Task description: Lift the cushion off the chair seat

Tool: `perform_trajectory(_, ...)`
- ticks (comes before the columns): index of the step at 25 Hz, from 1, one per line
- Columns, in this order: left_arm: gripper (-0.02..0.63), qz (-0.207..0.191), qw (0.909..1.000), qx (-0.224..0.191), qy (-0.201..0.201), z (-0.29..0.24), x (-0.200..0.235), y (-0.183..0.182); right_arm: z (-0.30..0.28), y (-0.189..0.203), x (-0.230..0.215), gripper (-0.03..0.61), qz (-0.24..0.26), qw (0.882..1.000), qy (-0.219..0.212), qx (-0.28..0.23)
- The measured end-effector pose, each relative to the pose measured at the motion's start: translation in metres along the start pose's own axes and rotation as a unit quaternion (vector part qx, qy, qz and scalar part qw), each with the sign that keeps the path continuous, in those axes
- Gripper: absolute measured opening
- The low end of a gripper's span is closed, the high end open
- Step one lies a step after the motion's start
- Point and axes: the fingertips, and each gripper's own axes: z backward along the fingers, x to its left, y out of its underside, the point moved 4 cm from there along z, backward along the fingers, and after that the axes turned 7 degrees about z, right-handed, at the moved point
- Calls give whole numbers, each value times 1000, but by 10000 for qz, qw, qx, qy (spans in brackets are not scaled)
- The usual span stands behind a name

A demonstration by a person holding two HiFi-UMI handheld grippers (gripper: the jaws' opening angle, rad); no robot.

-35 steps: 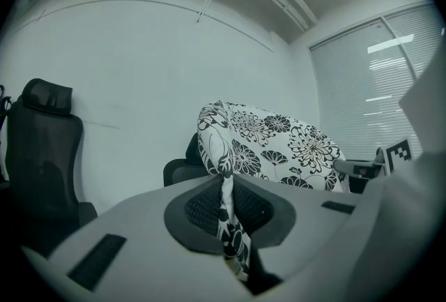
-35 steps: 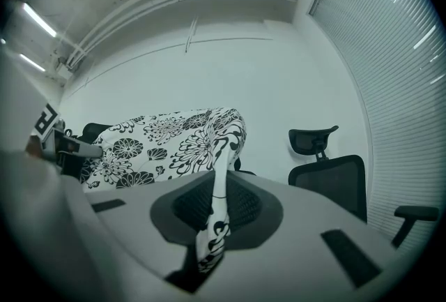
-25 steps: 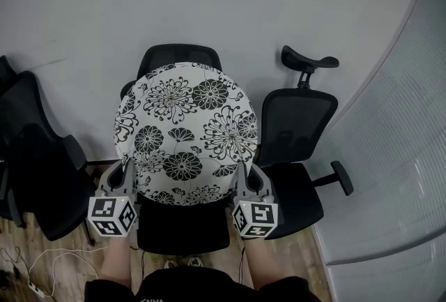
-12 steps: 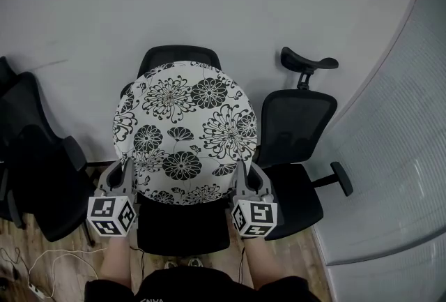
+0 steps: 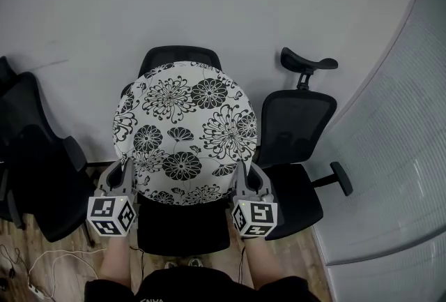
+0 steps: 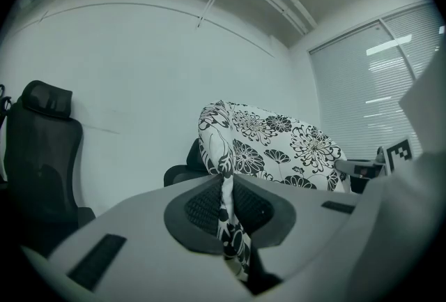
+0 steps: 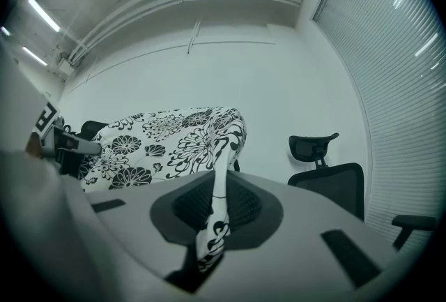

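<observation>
nothing shifted since the earlier frame. left gripper (image 5: 127, 174) and right gripper (image 5: 244, 174) pinch the round black-and-white floral cushion (image 5: 185, 130) at 7 and 5 o'clock.

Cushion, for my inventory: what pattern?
Black flowers on white; the cushion shows best in the head view.

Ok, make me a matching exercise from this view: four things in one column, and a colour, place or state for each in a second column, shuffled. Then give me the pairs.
Things:
1. cushion
2. left claw
3. right claw
4. chair with headrest

Descriptions:
A. all black, standing at the right in the head view
B. shut on the cushion's right edge
C. black-and-white flower print
D. shut on the cushion's left edge

Pairs: 1-C, 2-D, 3-B, 4-A
</observation>
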Motion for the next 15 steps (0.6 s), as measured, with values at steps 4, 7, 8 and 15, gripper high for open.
perform_trajectory(4,25,-2,10000,7,6,0,1,-1,0,0,0,37,6,10000,7,20)
perform_trajectory(7,25,1,10000,11,10,-1,1,-1,0,0,0,37,15,10000,15,26)
perform_trajectory(8,25,3,10000,14,9,-1,2,-1,0,1,0,37,19,10000,14,28)
perform_trajectory(15,25,-6,10000,46,37,-2,4,-2,-1,-1,1,37,43,10000,27,45)
